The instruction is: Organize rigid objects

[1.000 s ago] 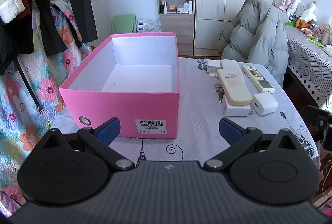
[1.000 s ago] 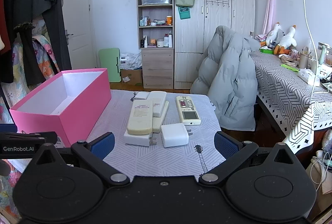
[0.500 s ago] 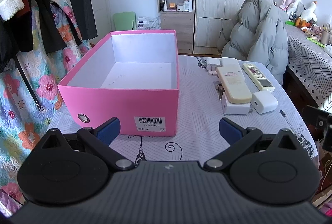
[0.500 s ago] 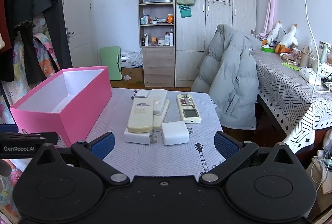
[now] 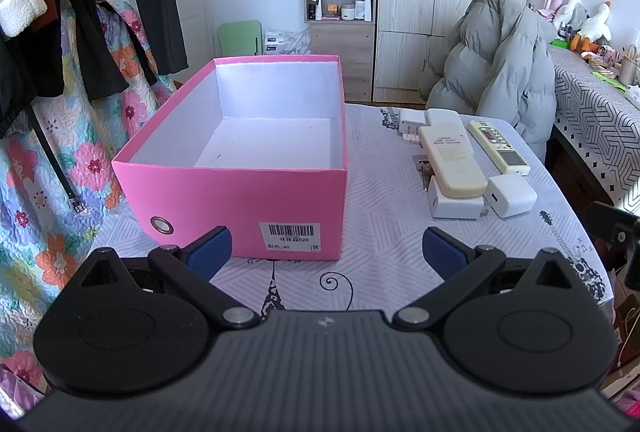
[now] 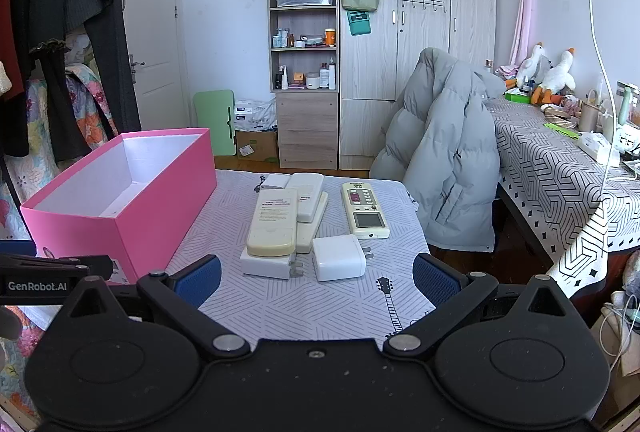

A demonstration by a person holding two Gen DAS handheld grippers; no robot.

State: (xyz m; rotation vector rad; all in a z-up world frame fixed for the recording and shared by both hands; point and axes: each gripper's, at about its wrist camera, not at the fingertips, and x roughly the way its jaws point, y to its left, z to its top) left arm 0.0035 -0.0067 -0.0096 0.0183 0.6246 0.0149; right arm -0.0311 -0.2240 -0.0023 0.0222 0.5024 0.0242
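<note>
- Bedroom clutter of hung clothes, shelves and wardrobes rings a small table (image 5: 384, 200) under a patterned cloth.
- Left wrist view: the left gripper (image 5: 326, 252) hangs released and empty just before the pink box's (image 5: 248, 204) labelled end. The box is empty, its long axis running away from the camera.
- To the box's right lies the pile: a cream remote (image 5: 452, 162) stacked on others, a grey-screened remote (image 5: 498, 147) beyond it, and two white chargers (image 5: 510, 196).
- Right wrist view: the right gripper (image 6: 316, 278) is spread wide, holding nothing, lined up on the nearest charger (image 6: 339, 257).
- Remotes (image 6: 273, 222) lie lengthwise, pointing away, right of the box (image 6: 160, 208).
- Judgement: nothing is packed yet; the next move calls for lowering onto one item and closing across its short width.
</note>
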